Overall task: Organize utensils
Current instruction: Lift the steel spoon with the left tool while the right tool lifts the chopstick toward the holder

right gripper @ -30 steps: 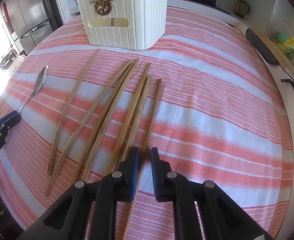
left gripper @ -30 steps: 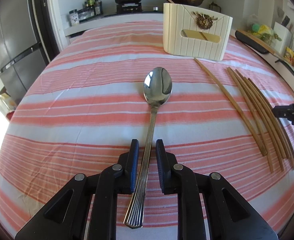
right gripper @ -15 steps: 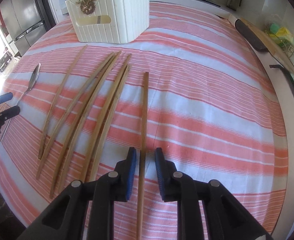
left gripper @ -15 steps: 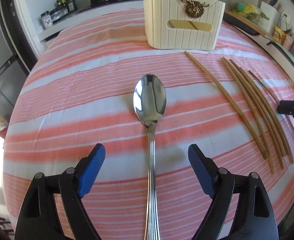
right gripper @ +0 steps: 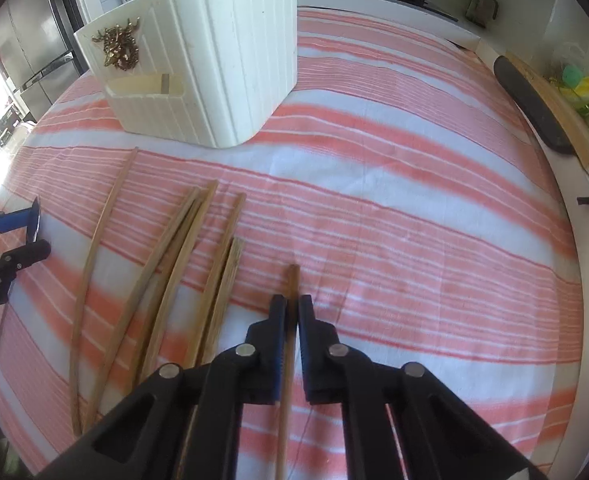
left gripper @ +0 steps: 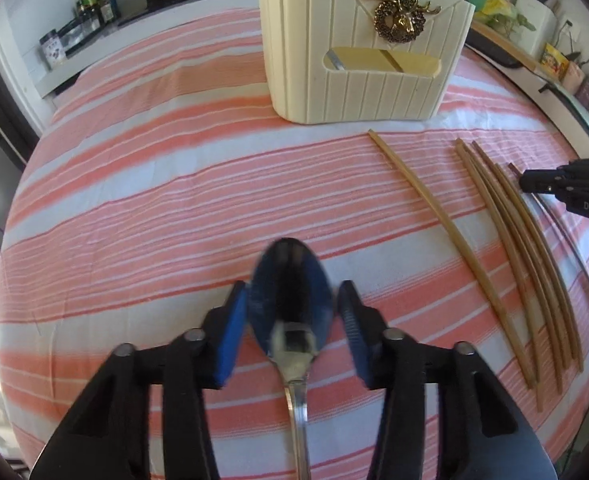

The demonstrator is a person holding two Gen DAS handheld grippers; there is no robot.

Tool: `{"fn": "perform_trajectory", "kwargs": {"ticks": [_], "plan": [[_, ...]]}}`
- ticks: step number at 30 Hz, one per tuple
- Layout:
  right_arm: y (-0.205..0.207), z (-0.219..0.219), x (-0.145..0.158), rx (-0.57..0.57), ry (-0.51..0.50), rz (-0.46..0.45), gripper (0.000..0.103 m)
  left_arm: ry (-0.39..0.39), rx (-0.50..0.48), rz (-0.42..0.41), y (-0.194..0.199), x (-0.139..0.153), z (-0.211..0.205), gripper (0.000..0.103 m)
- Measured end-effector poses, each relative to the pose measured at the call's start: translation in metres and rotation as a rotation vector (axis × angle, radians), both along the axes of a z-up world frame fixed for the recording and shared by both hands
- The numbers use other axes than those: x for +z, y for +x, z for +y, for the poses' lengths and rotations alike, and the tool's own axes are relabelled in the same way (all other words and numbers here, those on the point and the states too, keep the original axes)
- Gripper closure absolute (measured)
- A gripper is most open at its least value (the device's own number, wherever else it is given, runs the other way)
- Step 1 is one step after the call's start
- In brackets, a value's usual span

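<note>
A steel spoon (left gripper: 290,300) lies on the striped cloth with its bowl between the blue pads of my left gripper (left gripper: 292,300). The jaws are closing and the pads sit against the bowl's two edges. My right gripper (right gripper: 292,304) is shut on a single dark chopstick (right gripper: 293,280) near its far tip. Several bamboo chopsticks (right gripper: 174,264) lie fanned out to the left of it. The cream utensil holder (left gripper: 358,76) with a gold deer ornament stands upright at the far side of the table. The right gripper (left gripper: 534,182) also shows at the right edge of the left wrist view.
The pink and white striped cloth (right gripper: 414,200) covers the whole table. A dark long board (right gripper: 534,108) lies along the right edge. Behind are a counter with a stove and jars (left gripper: 86,12), and a steel fridge (right gripper: 34,40) on the left.
My left gripper opened wide, slid forward from the spoon's handle to its bowl and closed in on it. My right gripper advanced along the lone chopstick and shut near its far end.
</note>
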State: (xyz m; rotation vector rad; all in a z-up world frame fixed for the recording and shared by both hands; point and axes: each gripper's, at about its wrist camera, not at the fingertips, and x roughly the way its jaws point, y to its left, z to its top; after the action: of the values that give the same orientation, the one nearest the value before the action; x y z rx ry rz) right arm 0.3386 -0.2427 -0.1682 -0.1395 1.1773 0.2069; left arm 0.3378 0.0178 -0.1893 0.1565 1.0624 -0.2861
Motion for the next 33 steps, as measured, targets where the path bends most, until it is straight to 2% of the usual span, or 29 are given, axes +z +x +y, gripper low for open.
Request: {"fn": "perform_trajectory", "kwargs": {"ticks": [2,5,14,24,28,33], "plan": [[0.006,-0.008,0.003,-0.035,0.052,-0.006,0.097,-0.045,0.012,0.005,0.001,0.004,0.006,0.061],[0.001,-0.020,0.020,-0.079,0.142,-0.060,0.097,-0.086,0.018,-0.053,-0.011,0.019,0.014,0.061],[-0.075,-0.029,0.118,-0.050,0.263,-0.333,0.097,-0.202,0.036,-0.286,-0.078,0.096,0.033,0.061],[-0.159,-0.017,0.177,-0.027,0.262,-0.573,0.097,-0.289,0.046,-0.434,-0.132,0.136,0.041,0.061],[-0.169,-0.011,0.190,-0.022,0.237,-0.645,0.097,-0.323,0.045,-0.457,-0.136,0.149,0.042,0.062],[-0.170,-0.005,0.198,-0.020,0.246,-0.674,0.097,-0.347,0.039,-0.468,-0.136,0.161,0.042,0.062]]}}
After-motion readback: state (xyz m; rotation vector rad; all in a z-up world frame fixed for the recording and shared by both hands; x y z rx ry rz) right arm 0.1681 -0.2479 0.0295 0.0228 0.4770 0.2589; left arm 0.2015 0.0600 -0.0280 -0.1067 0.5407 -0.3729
